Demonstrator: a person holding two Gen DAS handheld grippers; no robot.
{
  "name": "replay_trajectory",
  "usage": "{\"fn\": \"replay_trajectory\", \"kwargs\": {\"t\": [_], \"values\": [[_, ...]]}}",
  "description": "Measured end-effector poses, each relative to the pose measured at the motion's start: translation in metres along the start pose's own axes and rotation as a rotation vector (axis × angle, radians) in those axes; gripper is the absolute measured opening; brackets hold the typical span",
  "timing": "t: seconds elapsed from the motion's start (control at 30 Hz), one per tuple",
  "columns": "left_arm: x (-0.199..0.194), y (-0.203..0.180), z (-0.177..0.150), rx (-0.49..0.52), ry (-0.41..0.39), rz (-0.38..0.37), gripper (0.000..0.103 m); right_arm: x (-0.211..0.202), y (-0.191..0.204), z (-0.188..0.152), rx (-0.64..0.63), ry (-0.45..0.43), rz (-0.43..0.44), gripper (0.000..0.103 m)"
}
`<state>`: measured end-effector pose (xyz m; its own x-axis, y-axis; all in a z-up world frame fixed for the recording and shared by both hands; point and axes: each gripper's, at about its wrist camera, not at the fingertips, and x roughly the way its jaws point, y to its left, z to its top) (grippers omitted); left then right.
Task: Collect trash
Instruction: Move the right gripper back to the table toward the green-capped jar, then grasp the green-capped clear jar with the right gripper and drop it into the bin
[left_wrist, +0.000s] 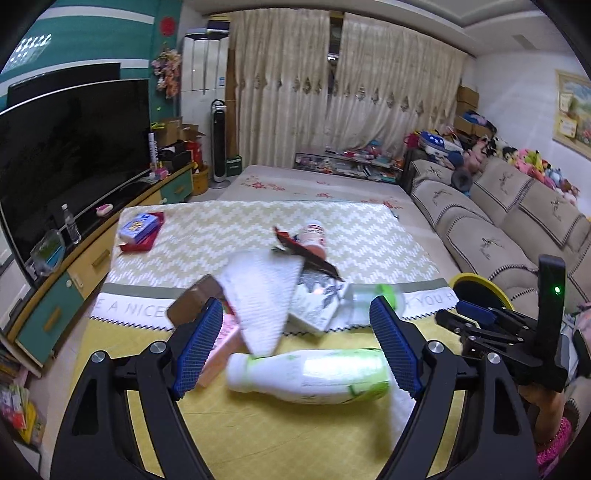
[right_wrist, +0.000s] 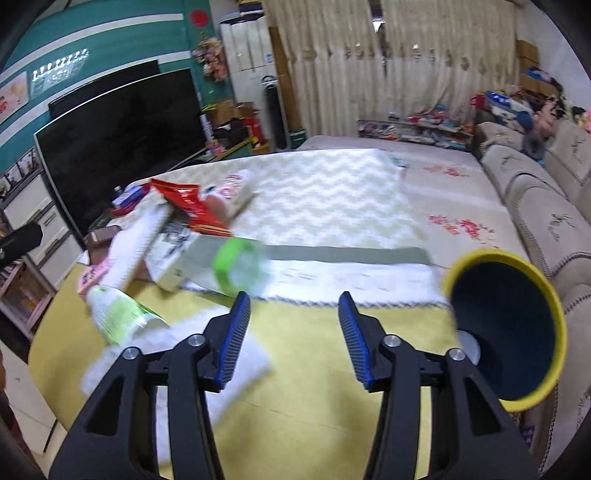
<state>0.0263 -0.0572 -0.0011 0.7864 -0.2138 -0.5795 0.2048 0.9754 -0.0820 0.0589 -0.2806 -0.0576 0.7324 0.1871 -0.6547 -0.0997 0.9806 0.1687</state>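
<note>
- Left gripper (left_wrist: 297, 347): jaws spread wide, nothing clamped. White bottle with green label (left_wrist: 310, 374) lies on its side between and just ahead of the blue pads, not pressed by them.
- Ahead of the left gripper: heap of trash — white paper towel (left_wrist: 260, 295), brown block (left_wrist: 194, 299), pink box (left_wrist: 225, 345), printed carton (left_wrist: 317, 302), dark red wrapper (left_wrist: 306, 254).
- Right gripper (right_wrist: 293, 338): jaws apart, empty, over bare yellow tablecloth (right_wrist: 314, 406).
- Clear bottle with green cap (right_wrist: 240, 271) lies just beyond its left pad.
- Yellow-rimmed bin (right_wrist: 506, 328) stands immediately to its right, mouth tilted toward camera.
</note>
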Motion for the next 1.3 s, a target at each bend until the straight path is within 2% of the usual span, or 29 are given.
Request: {"fn": "replay_trajectory", "kwargs": {"t": [0.17, 0.47, 0.73, 0.9, 0.93, 1.07, 1.3], "values": [[0.001, 0.027, -0.004, -0.051, -0.001, -0.001, 0.082, 0.018, 0.029, 0.017, -0.01, 0.02, 0.002, 0.072], [0.006, 0.053, -0.009, -0.098, 0.019, -0.02, 0.082, 0.058, 0.064, 0.023, -0.033, 0.091, -0.087, 0.075], [0.01, 0.062, -0.015, -0.102, 0.03, -0.045, 0.083, 0.082, 0.068, 0.026, -0.039, 0.129, -0.17, 0.075], [0.012, 0.061, -0.016, -0.099, 0.037, -0.054, 0.083, 0.091, 0.064, 0.025, -0.027, 0.152, -0.169, 0.075], [0.013, 0.061, -0.016, -0.097, 0.037, -0.054, 0.083, 0.091, 0.063, 0.024, -0.022, 0.152, -0.162, 0.072], [0.015, 0.057, -0.016, -0.085, 0.041, -0.056, 0.083, 0.087, 0.059, 0.024, -0.009, 0.135, -0.147, 0.071], [0.018, 0.047, -0.014, -0.062, 0.045, -0.059, 0.083, 0.056, 0.044, 0.03, 0.017, 0.069, -0.126, 0.071]]}}
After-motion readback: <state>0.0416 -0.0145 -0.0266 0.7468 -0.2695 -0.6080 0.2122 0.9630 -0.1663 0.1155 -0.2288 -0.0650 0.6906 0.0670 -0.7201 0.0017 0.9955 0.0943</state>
